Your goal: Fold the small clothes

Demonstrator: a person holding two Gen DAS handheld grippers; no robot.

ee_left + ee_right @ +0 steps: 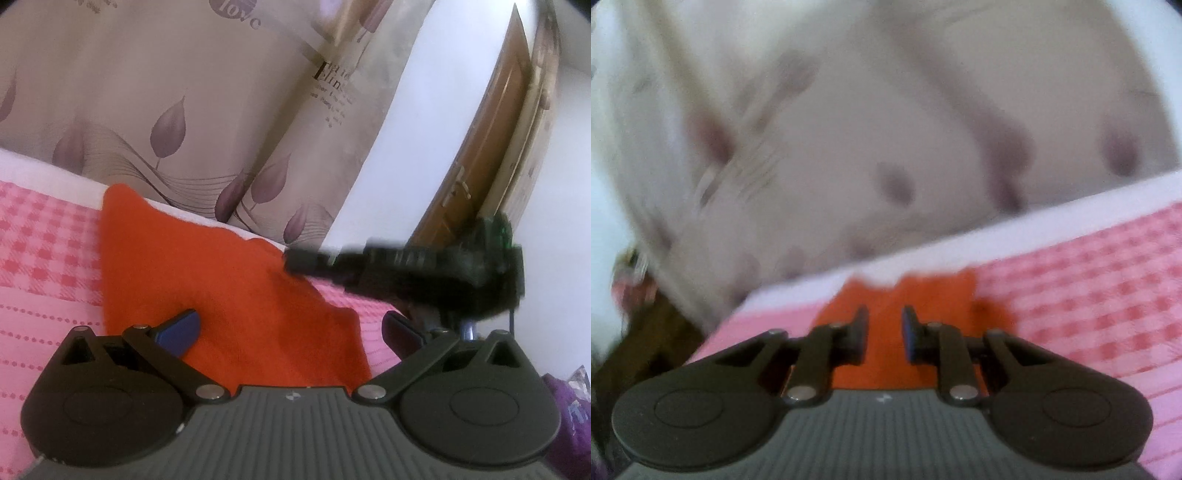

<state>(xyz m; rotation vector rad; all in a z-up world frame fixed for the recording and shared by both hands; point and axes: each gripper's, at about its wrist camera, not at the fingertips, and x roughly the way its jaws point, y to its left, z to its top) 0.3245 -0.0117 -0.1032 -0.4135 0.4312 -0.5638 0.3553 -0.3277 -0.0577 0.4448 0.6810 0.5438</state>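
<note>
Cloth (236, 295), red, lies on the pink checked bed cover (44, 258), its far edge near the cover's white border. Left gripper (291, 328) hangs over the near part with jaws spread wide and nothing clamped, probably parked to pin or catch the cloth once the fold lands. Right gripper (884, 328) has jaws nearly together; the left view shows its tip (295, 260) at the cloth's right edge, apparently pinching it to carry the edge over. Right view is blurred, so the grip isn't certain.
</note>
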